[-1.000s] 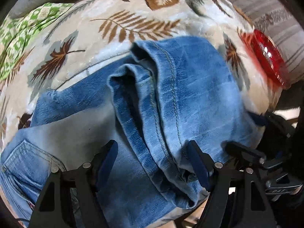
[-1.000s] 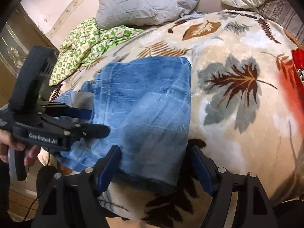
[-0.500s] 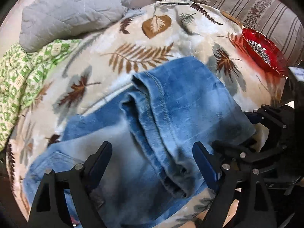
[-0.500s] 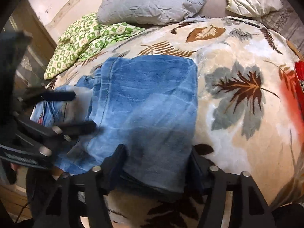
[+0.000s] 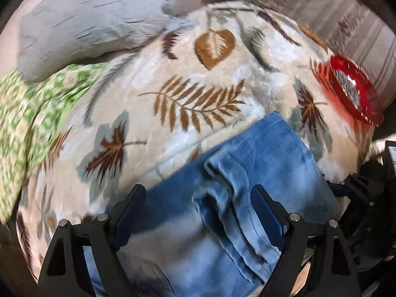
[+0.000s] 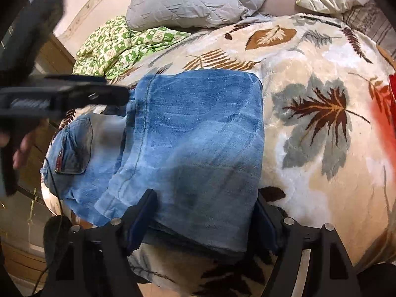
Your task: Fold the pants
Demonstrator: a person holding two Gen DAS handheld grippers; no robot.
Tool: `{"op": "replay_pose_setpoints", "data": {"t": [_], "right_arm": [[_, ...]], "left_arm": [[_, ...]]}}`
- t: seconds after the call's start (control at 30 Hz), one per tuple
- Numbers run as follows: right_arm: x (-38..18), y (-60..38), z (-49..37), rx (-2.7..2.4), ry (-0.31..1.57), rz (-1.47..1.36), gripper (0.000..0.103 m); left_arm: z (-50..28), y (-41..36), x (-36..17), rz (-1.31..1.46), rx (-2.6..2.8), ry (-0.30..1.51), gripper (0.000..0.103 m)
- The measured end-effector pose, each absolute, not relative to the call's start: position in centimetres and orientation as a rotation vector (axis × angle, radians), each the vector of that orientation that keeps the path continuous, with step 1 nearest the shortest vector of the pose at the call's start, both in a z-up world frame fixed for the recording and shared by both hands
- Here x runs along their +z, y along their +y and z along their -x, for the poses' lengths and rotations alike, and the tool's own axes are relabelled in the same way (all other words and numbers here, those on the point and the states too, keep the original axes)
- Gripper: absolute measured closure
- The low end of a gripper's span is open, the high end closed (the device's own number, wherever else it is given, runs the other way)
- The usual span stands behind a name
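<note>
The blue jeans (image 6: 193, 143) lie folded on the leaf-patterned blanket (image 6: 309, 57), legs laid over the seat, with a back pocket (image 6: 74, 146) showing at the left. In the left wrist view the jeans (image 5: 247, 185) fill the lower middle, with bunched seam folds. My left gripper (image 5: 199, 212) is open above the jeans and holds nothing. It also shows in the right wrist view (image 6: 61, 91), raised at the left. My right gripper (image 6: 205, 220) is open, its fingers astride the near edge of the folded legs.
A grey pillow (image 6: 198, 0) and a green patterned cloth (image 6: 118, 47) lie at the back left. A red glass dish (image 5: 354, 89) sits at the right of the blanket. A striped cushion (image 5: 346, 24) is behind it. The bed edge runs along the near side.
My left gripper has pulled up and back from the jeans, so more blanket and the pillow show. My right gripper has stayed at the near edge of the fold.
</note>
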State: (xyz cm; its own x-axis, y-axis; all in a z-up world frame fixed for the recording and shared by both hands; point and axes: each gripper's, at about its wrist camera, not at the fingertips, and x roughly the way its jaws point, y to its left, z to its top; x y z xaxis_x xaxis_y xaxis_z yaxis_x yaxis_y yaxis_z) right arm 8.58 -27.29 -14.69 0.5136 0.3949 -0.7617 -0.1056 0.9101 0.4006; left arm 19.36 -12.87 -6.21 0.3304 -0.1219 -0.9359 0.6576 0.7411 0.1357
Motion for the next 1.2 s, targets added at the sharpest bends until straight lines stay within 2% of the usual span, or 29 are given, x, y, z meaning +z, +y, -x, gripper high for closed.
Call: {"op": "replay_pose_setpoints", "data": {"t": [0.13,0.27,0.5,0.57,0.6,0.63,0.67,0.7,0.8,0.93,1.2], "right_arm": [[-14.7,-27.7,-8.4,0.311,0.997,-0.357,0.025],[-14.7,-27.5,-8.1,0.292,0.995,-0.359,0.025],[-15.1,-27.0,-8.1,0.268,0.984,-0.35,0.026],[-15.2,-26.6,-8.1,0.256,0.97,-0.334,0.031],[-15.3,-26.4,-8.0,0.243,0.964,-0.318,0.039],[-15.3,-26.3,-8.0,0.235,0.955,-0.307,0.051],[-15.2,-26.3,-7.9,0.231,0.948,-0.304,0.055],[-15.2,-26.6,-7.9,0.235,0.942,-0.317,0.064],[-15.3,-27.9,-7.9,0.266,0.932,-0.374,0.076],[-14.5,-28.9,-7.5,0.292,0.887,-0.389,0.084],[-12.5,-32.7,-6.4,0.205,0.827,-0.381,0.086]], "left_arm": [[-19.8,-15.8,-5.4,-0.631,-0.783,1.088,0.016],[-19.9,-19.4,-6.0,-0.824,-0.933,1.016,0.016],[-21.7,-24.1,-10.8,-0.925,-1.07,1.19,0.016],[-21.7,-25.1,-12.1,-0.941,-1.103,1.231,0.016],[-21.6,-25.5,-12.9,-0.96,-1.102,1.251,0.016],[-21.5,-25.7,-13.7,-0.972,-1.108,1.279,0.025],[-21.4,-25.8,-14.4,-0.958,-1.137,1.326,0.035],[-21.2,-25.8,-14.4,-0.951,-1.141,1.321,0.038],[-21.0,-25.3,-13.0,-0.928,-1.158,1.266,0.072],[-20.7,-25.1,-10.7,-0.845,-1.167,1.214,0.08],[-20.4,-29.3,-8.6,-0.752,-1.212,1.118,0.082]]}}
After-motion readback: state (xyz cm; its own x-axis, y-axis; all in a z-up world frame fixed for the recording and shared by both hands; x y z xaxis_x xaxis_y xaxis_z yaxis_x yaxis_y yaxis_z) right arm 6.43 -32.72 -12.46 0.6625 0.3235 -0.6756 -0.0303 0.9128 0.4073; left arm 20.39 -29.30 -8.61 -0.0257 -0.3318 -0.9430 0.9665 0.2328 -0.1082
